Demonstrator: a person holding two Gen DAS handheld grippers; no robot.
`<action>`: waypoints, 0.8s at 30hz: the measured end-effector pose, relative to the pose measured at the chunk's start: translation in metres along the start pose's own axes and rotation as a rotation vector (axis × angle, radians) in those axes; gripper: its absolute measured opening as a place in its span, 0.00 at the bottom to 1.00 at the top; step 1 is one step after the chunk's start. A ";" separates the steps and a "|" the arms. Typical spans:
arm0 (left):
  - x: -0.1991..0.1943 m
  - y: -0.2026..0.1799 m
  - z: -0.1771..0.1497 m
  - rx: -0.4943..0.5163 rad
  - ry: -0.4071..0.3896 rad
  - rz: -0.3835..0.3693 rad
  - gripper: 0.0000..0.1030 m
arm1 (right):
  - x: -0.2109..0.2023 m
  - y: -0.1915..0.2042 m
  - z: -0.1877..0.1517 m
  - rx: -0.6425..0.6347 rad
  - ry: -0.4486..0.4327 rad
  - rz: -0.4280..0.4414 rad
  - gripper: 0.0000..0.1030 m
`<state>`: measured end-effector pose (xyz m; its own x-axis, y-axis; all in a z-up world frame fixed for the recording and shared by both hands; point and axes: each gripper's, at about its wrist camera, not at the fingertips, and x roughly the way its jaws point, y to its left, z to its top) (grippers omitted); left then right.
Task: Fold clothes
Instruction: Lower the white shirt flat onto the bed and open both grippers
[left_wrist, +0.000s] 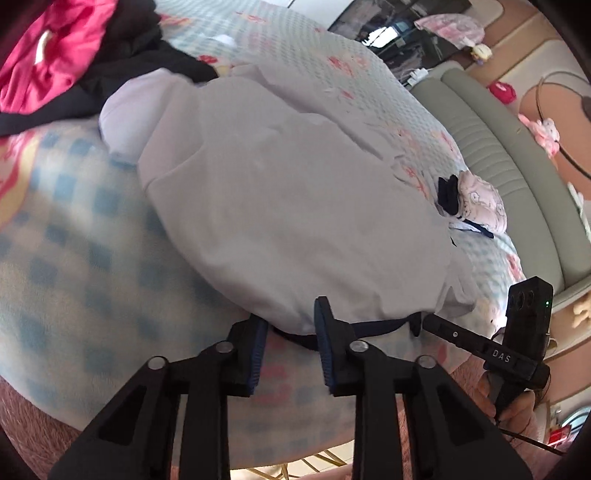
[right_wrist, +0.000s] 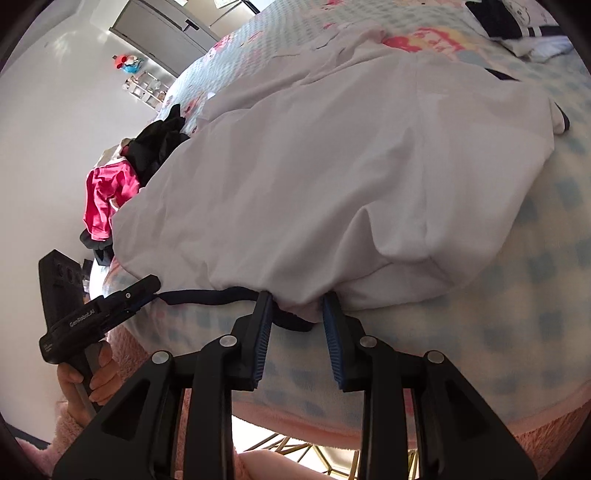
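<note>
Garment: a white top (left_wrist: 288, 206) lies spread on the bed (left_wrist: 74, 236), its dark-trimmed edge (left_wrist: 373, 326) at the near side of the bed, closest to both tools.
Long axis: the top runs away from that trimmed edge toward the far side of the bed; the edge itself lies crosswise to both tools.
Left hand-held gripper (left_wrist: 291, 341): partly open at the trimmed edge, jaws astride the hem without pressing it; the dark band passes between them.
Right hand-held gripper (right_wrist: 299, 323): also partly open, set just along the same edge, cloth bunched between its jaws but not pinched.
Nearer hand: neither by much; both sit at the hem, side by side, so the coming pinch looks like a two-handed one.
Left wrist view alone: a small patterned item with dark trim (left_wrist: 476, 203) beyond the top, and the padded bed surround (left_wrist: 509, 155).
Right wrist view alone: a deep fold (right_wrist: 417, 243) in the cloth just behind the hem, and a hand (right_wrist: 92, 376) on the left tool's grip.
Both views: a heap of pink (right_wrist: 107, 195) and black clothes (right_wrist: 159, 147) beside the top, well clear of the trimmed edge.
</note>
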<state>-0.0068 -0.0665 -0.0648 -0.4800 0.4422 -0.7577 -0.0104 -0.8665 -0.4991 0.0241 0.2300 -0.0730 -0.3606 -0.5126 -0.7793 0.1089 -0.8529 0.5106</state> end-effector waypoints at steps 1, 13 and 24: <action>-0.007 -0.004 0.007 0.007 -0.041 0.010 0.17 | -0.002 0.004 0.003 -0.016 -0.012 -0.010 0.13; -0.004 0.016 0.001 -0.088 -0.038 0.022 0.33 | -0.025 -0.010 0.009 0.082 -0.010 0.051 0.21; 0.009 0.024 0.010 -0.119 -0.032 -0.091 0.13 | 0.005 -0.006 0.019 0.070 -0.032 0.029 0.28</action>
<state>-0.0200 -0.0852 -0.0798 -0.5099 0.5080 -0.6942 0.0483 -0.7888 -0.6127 0.0040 0.2345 -0.0735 -0.3881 -0.5322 -0.7524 0.0546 -0.8283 0.5577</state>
